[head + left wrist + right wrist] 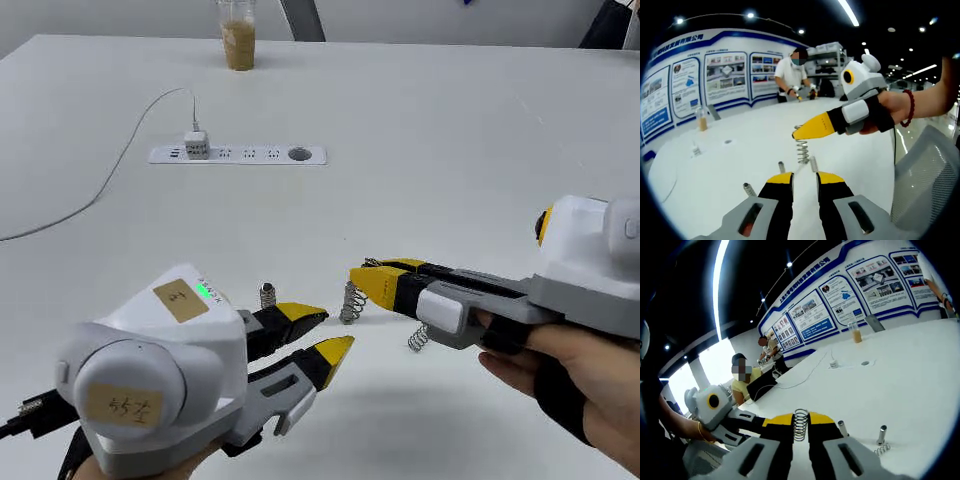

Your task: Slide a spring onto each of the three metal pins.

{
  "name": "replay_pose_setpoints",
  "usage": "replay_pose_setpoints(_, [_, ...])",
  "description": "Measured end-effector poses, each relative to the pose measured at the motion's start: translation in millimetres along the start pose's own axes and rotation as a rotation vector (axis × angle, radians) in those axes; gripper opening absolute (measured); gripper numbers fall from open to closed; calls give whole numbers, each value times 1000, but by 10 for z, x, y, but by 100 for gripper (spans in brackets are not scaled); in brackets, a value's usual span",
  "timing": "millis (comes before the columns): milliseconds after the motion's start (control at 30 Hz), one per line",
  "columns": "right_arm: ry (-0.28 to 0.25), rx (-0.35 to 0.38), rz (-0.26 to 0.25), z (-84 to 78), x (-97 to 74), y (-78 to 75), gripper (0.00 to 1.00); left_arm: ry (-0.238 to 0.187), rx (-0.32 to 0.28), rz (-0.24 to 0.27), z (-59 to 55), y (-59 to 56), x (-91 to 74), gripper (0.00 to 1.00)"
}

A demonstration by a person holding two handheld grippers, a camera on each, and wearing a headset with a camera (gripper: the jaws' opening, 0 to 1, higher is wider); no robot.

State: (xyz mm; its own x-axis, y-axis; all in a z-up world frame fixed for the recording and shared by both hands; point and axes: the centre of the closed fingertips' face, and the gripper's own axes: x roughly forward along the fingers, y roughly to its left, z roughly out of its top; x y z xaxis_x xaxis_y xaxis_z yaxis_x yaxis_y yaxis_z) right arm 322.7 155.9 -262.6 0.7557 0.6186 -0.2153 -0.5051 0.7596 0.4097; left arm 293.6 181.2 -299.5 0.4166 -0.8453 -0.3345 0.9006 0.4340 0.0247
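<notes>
The left gripper (322,332) is nearest, over the white table (450,150), jaws slightly apart with nothing between them. Just past its tips, the right gripper (376,281) is clenched on an upright spring (800,425), close to a bare pin (842,427) and a second pin (881,435) with a loose spring (882,449) at its foot. Farther off are a power strip (238,154) and a cup (238,38).
</notes>
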Motion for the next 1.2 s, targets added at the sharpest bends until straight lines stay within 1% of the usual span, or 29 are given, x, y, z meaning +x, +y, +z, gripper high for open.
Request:
replay_pose_setpoints(67, [5, -29, -5, -1, 12, -11, 11, 8, -2, 5, -25, 8, -10, 20])
replay_pose_setpoints(100, [7, -42, -8, 1, 25, -20, 11, 20, -3, 20, -55, 31, -19, 23])
replay_pose_setpoints(167, [7, -67, -22, 8, 47, -54, 11, 44, 21, 35, -109, 57, -28, 27])
replay_pose_setpoints(200, [10, -79, -27, 7, 57, -67, 11, 48, 26, 42, -120, 68, -32, 28])
replay_pose_setpoints(267, [16, -95, -34, 4, 81, -96, 11, 47, 21, 44, -129, 77, -37, 30])
replay_pose_setpoints(367, [17, -125, -47, 11, 114, -147, 11, 42, -1, 52, -144, 102, -42, 33])
replay_pose_setpoints(500, [24, -162, -70, 4, 167, -227, 11, 39, -19, 80, -164, 146, -56, 37])
replay_pose_setpoints(600, [21, -179, -97, 12, 196, -305, 11, 43, -19, 87, -188, 155, -59, 39])
replay_pose_setpoints(733, [16, -181, -121, 18, 234, -393, 11, 53, -6, 90, -217, 159, -61, 43])
replay_pose_setpoints(833, [9, -179, -129, 26, 267, -443, 11, 56, 0, 99, -235, 174, -63, 46])
replay_pose_setpoints(967, [10, -189, -134, 21, 310, -491, 11, 55, -21, 111, -256, 199, -70, 51])
replay_pose_setpoints(1067, [12, -218, -141, 14, 341, -519, 12, 59, -36, 122, -280, 226, -78, 53])
replay_pose_setpoints(1200, [22, -248, -150, -20, 386, -557, 12, 72, -49, 136, -329, 255, -88, 59])
